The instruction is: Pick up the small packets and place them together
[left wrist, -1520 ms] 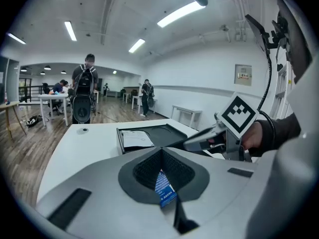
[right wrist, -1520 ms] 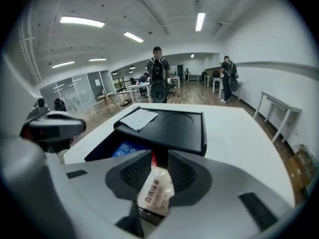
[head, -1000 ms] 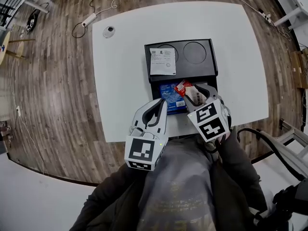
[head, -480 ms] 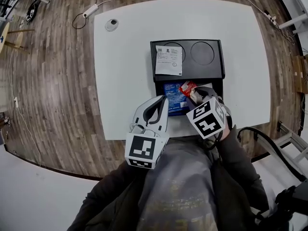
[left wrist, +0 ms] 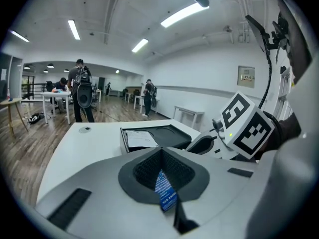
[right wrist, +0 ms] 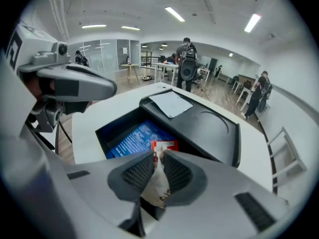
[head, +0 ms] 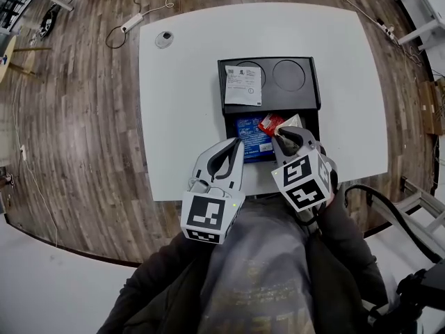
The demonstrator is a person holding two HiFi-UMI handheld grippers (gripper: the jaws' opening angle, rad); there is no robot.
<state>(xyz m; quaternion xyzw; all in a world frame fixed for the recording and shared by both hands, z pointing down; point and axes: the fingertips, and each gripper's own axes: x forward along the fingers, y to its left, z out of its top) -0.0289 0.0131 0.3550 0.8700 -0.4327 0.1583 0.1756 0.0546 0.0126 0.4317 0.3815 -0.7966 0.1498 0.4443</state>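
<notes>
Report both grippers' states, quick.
Left gripper: shut on a blue packet.
Right gripper: jaws have just been closing, now pinching a white and red packet.

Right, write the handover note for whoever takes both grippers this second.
Left gripper: shut on a small blue packet, by the black tray's near-left corner.
Right gripper: jaws have just been closing and now pinch a white packet over the tray's open compartment.
In that compartment: a red packet lying on a large blue pack.
Done: each gripper has a packet.
Left: gather them in one spot; the red packet probably still needs picking.
</notes>
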